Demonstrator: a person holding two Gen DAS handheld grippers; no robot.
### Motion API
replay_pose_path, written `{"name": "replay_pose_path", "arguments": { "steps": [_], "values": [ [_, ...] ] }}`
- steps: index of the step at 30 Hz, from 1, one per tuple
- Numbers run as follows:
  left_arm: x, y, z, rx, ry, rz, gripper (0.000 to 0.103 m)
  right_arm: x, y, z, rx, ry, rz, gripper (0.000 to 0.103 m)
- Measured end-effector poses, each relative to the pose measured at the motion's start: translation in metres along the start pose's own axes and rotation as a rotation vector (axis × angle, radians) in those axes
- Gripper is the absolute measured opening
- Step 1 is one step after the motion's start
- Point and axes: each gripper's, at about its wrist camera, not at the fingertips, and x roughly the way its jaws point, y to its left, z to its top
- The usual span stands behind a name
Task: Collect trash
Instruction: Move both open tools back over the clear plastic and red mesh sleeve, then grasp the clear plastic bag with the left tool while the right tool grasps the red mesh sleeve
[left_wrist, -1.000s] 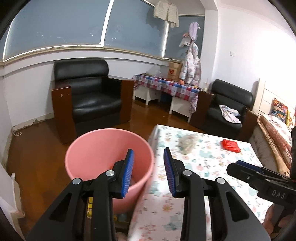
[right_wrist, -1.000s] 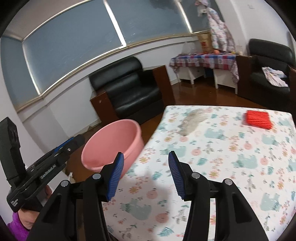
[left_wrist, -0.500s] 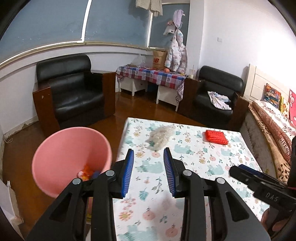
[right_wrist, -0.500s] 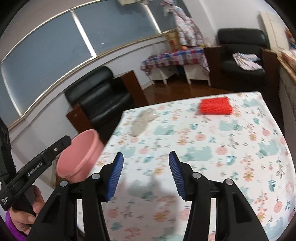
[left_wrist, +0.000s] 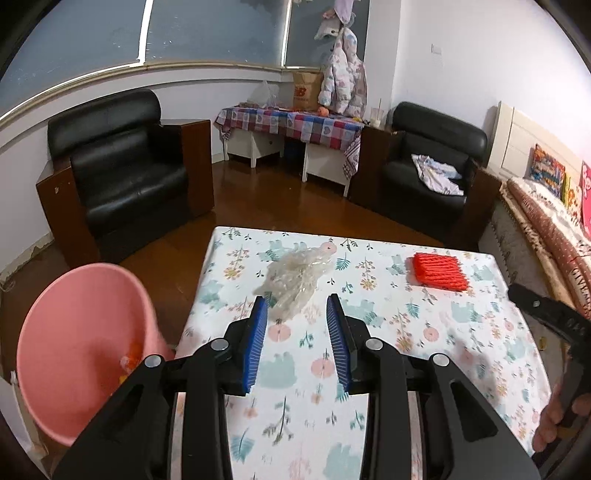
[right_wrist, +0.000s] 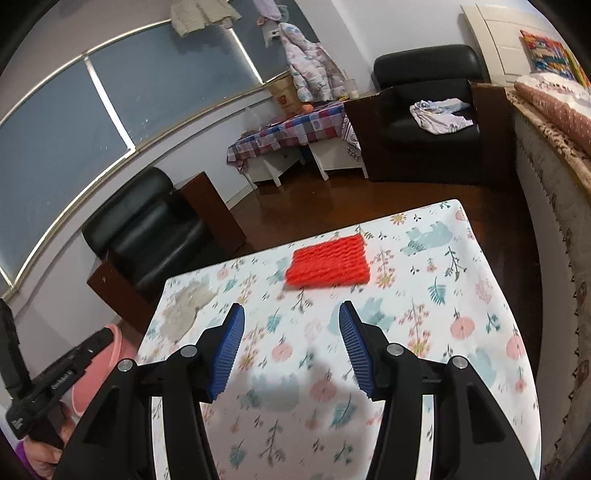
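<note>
Both empty, jaws apart: left hand-held gripper (left_wrist: 297, 314) near wrap (left_wrist: 295, 275) at 12 o'clock on worktop (left_wrist: 369, 332). Straddle, pinch crumpled middle, carry to bin (left_wrist: 77, 350) at 9 o'clock. Right hand-held gripper (right_wrist: 291, 326) facing mesh (right_wrist: 328, 266).

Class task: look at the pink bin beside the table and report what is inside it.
In the left wrist view, the pink bin holds something orange near its bottom. What it is stays unclear, and the bin's near wall hides the rest of the bottom.
</note>
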Motion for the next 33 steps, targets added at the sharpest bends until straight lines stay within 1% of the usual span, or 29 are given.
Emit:
{"name": "replay_pose_path", "arguments": {
  "steps": [4,8,10,11,13,15,16,18,19,22,25,26,28,29,30,31,33],
  "values": [
    [0.037,0.001,0.007,-0.028,0.067,-0.006,0.034,0.012,-0.016,0.009,0.034,-0.012,0.002,0.053],
    [0.073,0.009,0.002,-0.093,0.134,0.002,0.034,0.028,-0.028,0.027,0.058,-0.025,-0.014,0.054],
    [0.085,0.012,0.001,-0.119,0.152,0.007,0.034,0.041,-0.027,0.036,0.035,-0.024,-0.025,0.058],
    [0.087,0.013,0.001,-0.126,0.149,0.009,0.034,0.048,-0.026,0.039,0.019,-0.020,-0.032,0.059],
    [0.086,0.013,0.003,-0.134,0.116,0.022,0.034,0.067,-0.021,0.042,-0.008,0.002,-0.061,0.059],
    [0.083,0.011,0.010,-0.129,0.069,0.031,0.034,0.084,-0.023,0.045,0.015,0.031,-0.071,0.059],
    [0.083,0.010,0.013,-0.125,0.060,0.031,0.034,0.090,-0.025,0.045,0.031,0.039,-0.078,0.059],
    [0.088,0.006,0.020,-0.107,0.063,0.033,0.034,0.103,-0.029,0.049,0.043,0.051,-0.092,0.060],
    [0.091,0.003,0.022,-0.095,0.073,0.043,0.034,0.108,-0.029,0.050,0.039,0.059,-0.100,0.063],
    [0.107,0.000,0.023,-0.079,0.101,0.080,0.034,0.128,-0.032,0.051,0.030,0.086,-0.118,0.064],
    [0.110,-0.003,0.020,-0.038,0.073,0.093,0.035,0.146,-0.031,0.045,0.025,0.136,-0.111,0.064],
    [0.110,-0.005,0.019,-0.024,0.076,0.094,0.035,0.147,-0.028,0.043,0.009,0.130,-0.119,0.064],
    [0.108,-0.006,0.017,-0.015,0.075,0.098,0.035,0.149,-0.023,0.041,-0.017,0.147,-0.116,0.064],
    [0.107,-0.004,0.017,-0.022,0.070,0.100,0.035,0.149,-0.019,0.039,-0.036,0.154,-0.128,0.062],
    [0.105,-0.001,0.016,-0.036,0.066,0.102,0.035,0.148,-0.018,0.038,-0.047,0.161,-0.132,0.049],
    [0.103,0.002,0.016,-0.051,0.059,0.100,0.035,0.148,-0.017,0.035,-0.056,0.177,-0.130,0.025],
    [0.100,0.005,0.013,-0.059,0.056,0.080,0.035,0.141,-0.014,0.027,-0.062,0.198,-0.101,0.017]
  ]
}}
